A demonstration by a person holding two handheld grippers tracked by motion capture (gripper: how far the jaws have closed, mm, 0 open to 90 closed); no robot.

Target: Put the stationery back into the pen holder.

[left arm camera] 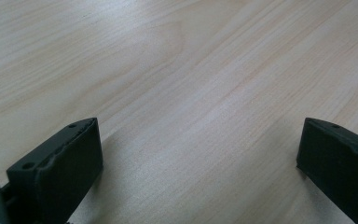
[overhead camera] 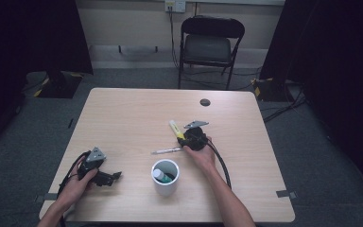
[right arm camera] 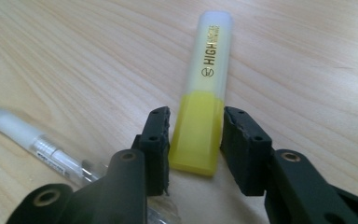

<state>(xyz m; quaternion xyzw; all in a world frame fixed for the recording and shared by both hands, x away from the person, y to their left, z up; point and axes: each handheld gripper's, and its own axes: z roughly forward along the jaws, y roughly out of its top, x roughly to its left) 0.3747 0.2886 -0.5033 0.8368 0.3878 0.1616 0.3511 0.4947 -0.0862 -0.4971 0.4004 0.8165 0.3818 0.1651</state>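
Observation:
A yellow highlighter (right arm camera: 209, 60) with a clear cap lies flat on the wooden table (overhead camera: 123, 118); from above the highlighter (overhead camera: 175, 127) points away from me. My right gripper (right arm camera: 196, 135) has both pads against the sides of its yellow rear end. The right gripper (overhead camera: 184, 140) sits just behind it. A clear pen (right arm camera: 28, 137) lies to the left of those jaws, and from above this pen (overhead camera: 166, 151) lies close by. My left gripper (left arm camera: 200, 154) stands wide open over bare wood, and from above the left gripper (overhead camera: 116, 176) is near the front left.
A white cup (overhead camera: 165, 189) stands at the front middle between my two hands, with a green-capped marker (overhead camera: 159, 175) inside. A small dark disc (overhead camera: 205, 102) lies near the far edge. A black folding chair (overhead camera: 209, 47) stands beyond the table.

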